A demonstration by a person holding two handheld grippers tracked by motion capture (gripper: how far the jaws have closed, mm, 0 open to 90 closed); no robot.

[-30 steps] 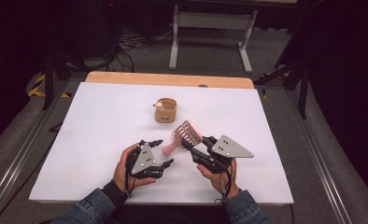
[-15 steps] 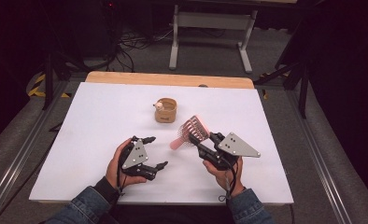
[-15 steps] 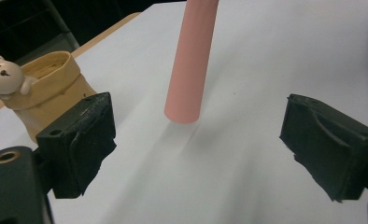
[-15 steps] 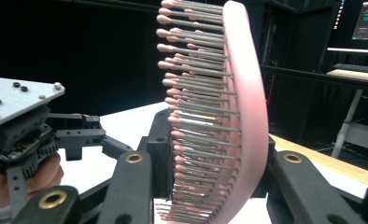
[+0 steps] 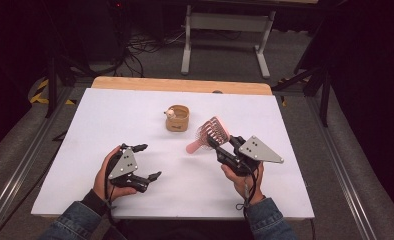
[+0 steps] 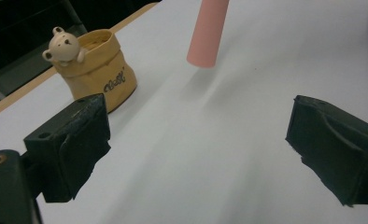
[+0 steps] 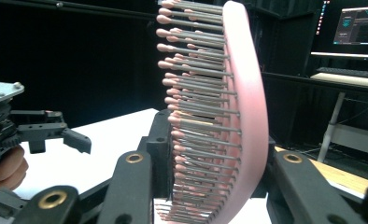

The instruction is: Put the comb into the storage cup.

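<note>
Two grippers: both low on the counter [image 5: 85, 130], near its front edge, well apart.
Left gripper [image 5: 145, 162]: held in the left hand [image 5: 105, 175], fingers [image 6: 74, 140] spread wide w/ nothing btwn them, just white surface.
Right gripper [image 5: 220, 147]: held in the right hand [image 5: 242, 180], fingers [image 7: 159, 154] clenched on the brush [image 5: 210, 134].
Brush: pink, paddle type, gripped at the head; head is lifted and tilted, handle slants down toward counter. In left gripper view the handle end [image 6: 208, 32] sits just above or on the surface; cannot tell if touching.
Bristles: grey pins w/ pink tips, facing left in right gripper view [image 7: 191, 107].
Pouch [image 5: 177, 118]: small tan bag w/ a bear figure [image 6: 63, 46] peeking over its rim, upright mid-counter, near the brush, not touching it. Dark lettering on its side, too small to read.
Counter: white sheet over a wooden top; wood strip shows along the far edge [image 5: 185, 85].
Sleeves: denim [image 5: 265, 220], both forearms in from the bottom.
Background: dark room, cables on floor, grey frame legs [image 5: 187, 45] beyond the counter; a lit monitor [image 7: 359, 25] at upper right of right gripper view.
</note>
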